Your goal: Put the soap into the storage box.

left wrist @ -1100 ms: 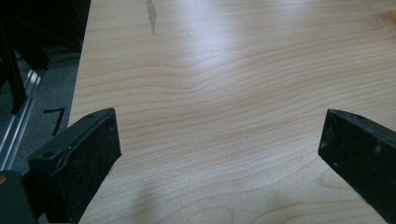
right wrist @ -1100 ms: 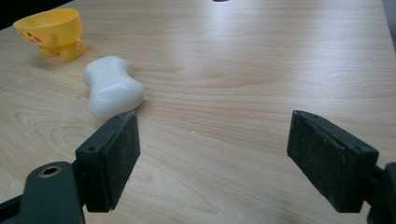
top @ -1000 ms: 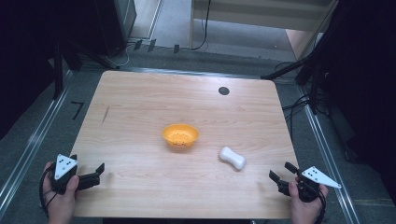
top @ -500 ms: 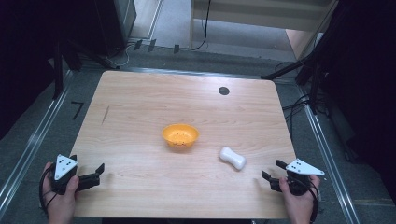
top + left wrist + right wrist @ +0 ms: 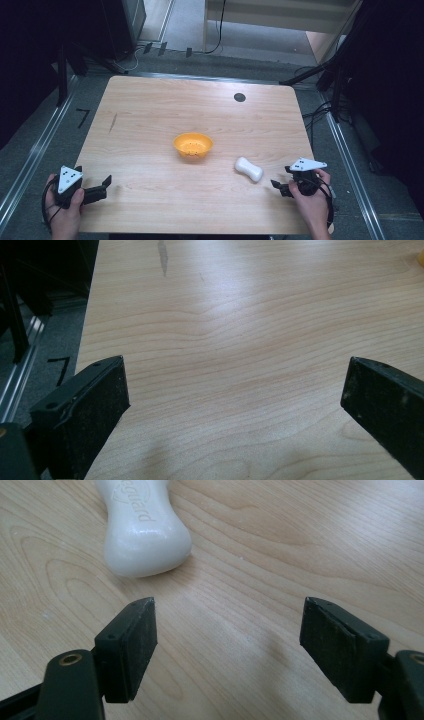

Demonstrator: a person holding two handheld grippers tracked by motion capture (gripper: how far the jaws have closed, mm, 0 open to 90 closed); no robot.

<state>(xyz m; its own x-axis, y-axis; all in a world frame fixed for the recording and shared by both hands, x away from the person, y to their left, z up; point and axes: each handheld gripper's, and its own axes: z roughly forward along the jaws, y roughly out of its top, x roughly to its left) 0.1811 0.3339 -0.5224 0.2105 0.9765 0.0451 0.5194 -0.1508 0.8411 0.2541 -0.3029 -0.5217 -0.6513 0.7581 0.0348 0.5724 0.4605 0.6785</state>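
Since the earlier frames the right gripper (image 5: 281, 186) has come in from the table's near right corner toward the bar of soap (image 5: 249, 169), and its jaws have just been closing a little with nothing between them. They now stand about half apart, empty, with the soap (image 5: 144, 527) just ahead of the left-hand fingertip (image 5: 134, 635) and not yet between the two. The left gripper (image 5: 102, 184) has kept its place at the near left corner, jaws spread wide over bare wood and holding nothing.

The likeliest trouble lies in the line of approach. The soap sits off to one side of the gap, so a straight push forward would probably have one finger strike its rounded end and shove it across the table instead of straddling it. The bar looks smooth and waisted; a pinch on a bulging end could squirt it out. Jaws only half open may also be too narrow for its broad part.

The table (image 5: 150, 115) is pale wood with rounded corners, with a dark mark toward its far left and a small black disc (image 5: 239, 97) near the far edge. Around it lie grey floor, metal rails and cables. An orange bowl (image 5: 193, 145) stands mid-table, beyond the soap and well apart from both sets of fingers.
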